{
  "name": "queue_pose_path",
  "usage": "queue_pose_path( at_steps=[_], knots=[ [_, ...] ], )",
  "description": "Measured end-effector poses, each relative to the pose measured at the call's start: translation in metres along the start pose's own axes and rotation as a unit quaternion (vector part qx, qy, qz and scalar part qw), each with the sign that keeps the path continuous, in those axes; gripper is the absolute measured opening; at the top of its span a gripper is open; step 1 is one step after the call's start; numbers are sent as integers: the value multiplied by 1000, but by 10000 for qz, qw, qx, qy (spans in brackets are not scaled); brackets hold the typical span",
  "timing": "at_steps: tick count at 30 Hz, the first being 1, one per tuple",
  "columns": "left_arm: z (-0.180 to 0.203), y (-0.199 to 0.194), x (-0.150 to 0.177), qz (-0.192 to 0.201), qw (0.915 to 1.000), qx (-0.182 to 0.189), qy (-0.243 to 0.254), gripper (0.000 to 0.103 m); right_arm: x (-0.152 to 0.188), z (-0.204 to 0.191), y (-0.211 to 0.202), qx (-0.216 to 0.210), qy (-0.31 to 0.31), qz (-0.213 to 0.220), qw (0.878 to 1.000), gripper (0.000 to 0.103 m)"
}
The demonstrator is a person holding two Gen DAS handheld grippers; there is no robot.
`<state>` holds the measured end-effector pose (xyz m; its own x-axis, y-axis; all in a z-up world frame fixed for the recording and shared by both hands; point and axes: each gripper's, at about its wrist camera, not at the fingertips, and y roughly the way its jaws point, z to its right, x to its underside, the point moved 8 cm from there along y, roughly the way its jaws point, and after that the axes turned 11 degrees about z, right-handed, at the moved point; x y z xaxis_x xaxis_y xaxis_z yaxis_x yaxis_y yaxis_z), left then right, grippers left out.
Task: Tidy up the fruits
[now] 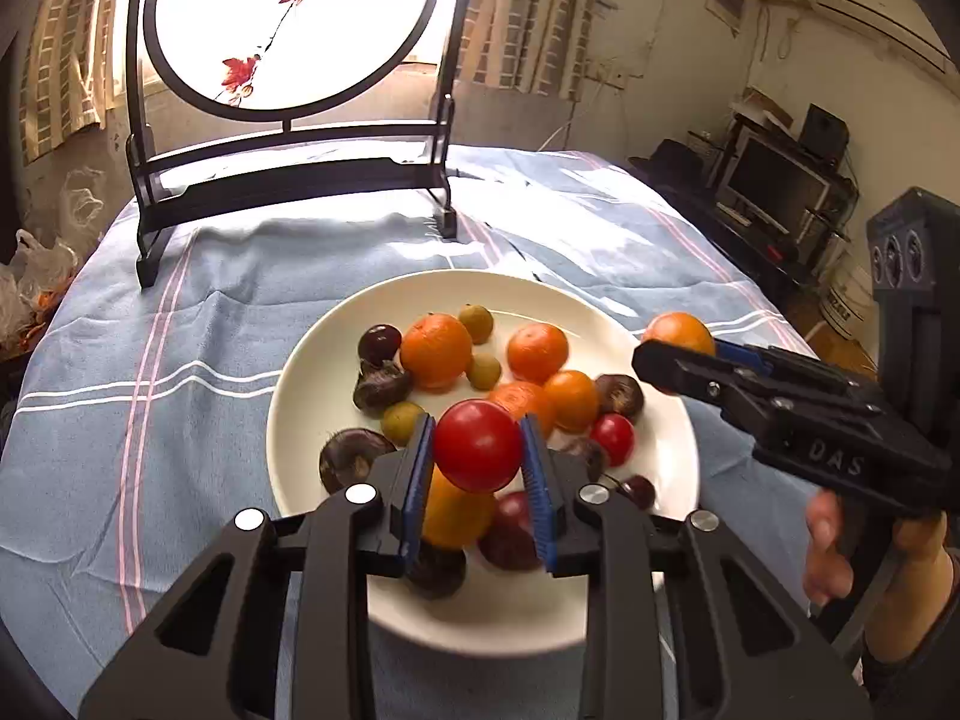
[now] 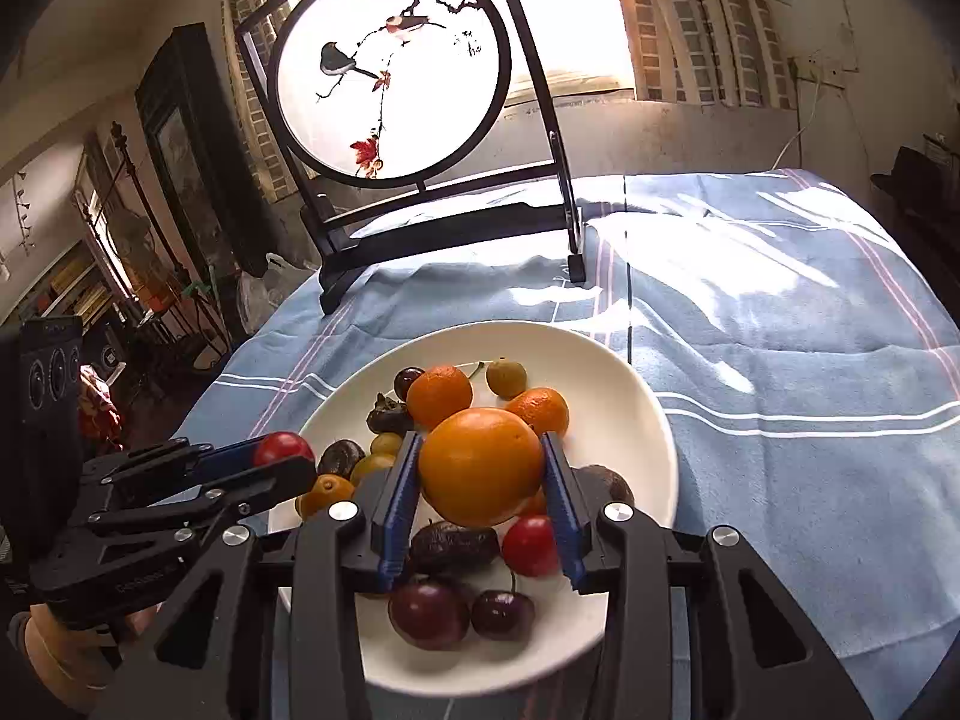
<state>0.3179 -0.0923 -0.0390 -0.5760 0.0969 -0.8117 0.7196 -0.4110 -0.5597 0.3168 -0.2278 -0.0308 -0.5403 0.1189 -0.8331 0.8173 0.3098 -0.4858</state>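
Red tomato (image 1: pixel 477 445) sits pinched between my left fingers (image 1: pixel 420 468), and these fingers hold it above the near part of the plate (image 1: pixel 300 372). My right fingers (image 2: pixel 401 498) are pressed on both sides of an orange (image 2: pixel 480 467), which hangs over the middle of the plate. In the left view the same orange shows beyond the right rim of the plate, so its exact place over the plate I cannot fix.

Both fruits are round, so no long axis matters for the grip. They are lifted clear of the pile: small oranges, green fruits, dark chestnut-like ones and cherries lie below on the plate.

The plate stands on a counter with a blue striped cloth (image 2: pixel 780 360). Bare cloth lies to the right of the plate and behind it, toward the round screen (image 2: pixel 390 78). My right hand is nearer to that free side, so I judge the orange should go down there first, and the tomato on the plate's left side.
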Motion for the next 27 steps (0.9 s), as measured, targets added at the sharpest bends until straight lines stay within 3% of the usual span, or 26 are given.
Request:
queue_pose_path(
  at_steps=[1,2,3,6,9,11,12,14,19,27],
  knots=[
    [-5,8,-2,-42,10000,-37,-41,28,0,-1,8,15,-40,-63,10000,40],
    [-10,13,-3,-56,9999,-60,-81,32,0,-3,14,18,-104,-110,9999,47],
    [-14,16,-4,-74,9998,-164,-91,47,1,-4,17,70,-164,-128,9998,54],
    [-26,9,-6,37,9992,-341,-192,75,-2,-8,9,13,-146,-45,9999,58],
    [-26,-13,2,76,9990,-385,-214,88,1,-8,-15,0,-103,61,9999,63],
    [-22,-34,15,69,9990,-396,-193,91,10,-8,-37,-11,-42,53,10000,67],
    [-19,-46,25,33,9989,-449,-129,97,17,-8,-49,33,-57,39,10000,80],
    [-14,-71,45,66,9987,-506,-51,98,33,-10,-78,118,-91,104,9998,100],
    [0,-134,88,265,9962,-832,74,98,68,-9,-145,169,-44,218,9996,100],
    [21,-221,113,702,9915,-1093,7,98,86,7,-233,743,-300,678,9945,100]
  ],
)
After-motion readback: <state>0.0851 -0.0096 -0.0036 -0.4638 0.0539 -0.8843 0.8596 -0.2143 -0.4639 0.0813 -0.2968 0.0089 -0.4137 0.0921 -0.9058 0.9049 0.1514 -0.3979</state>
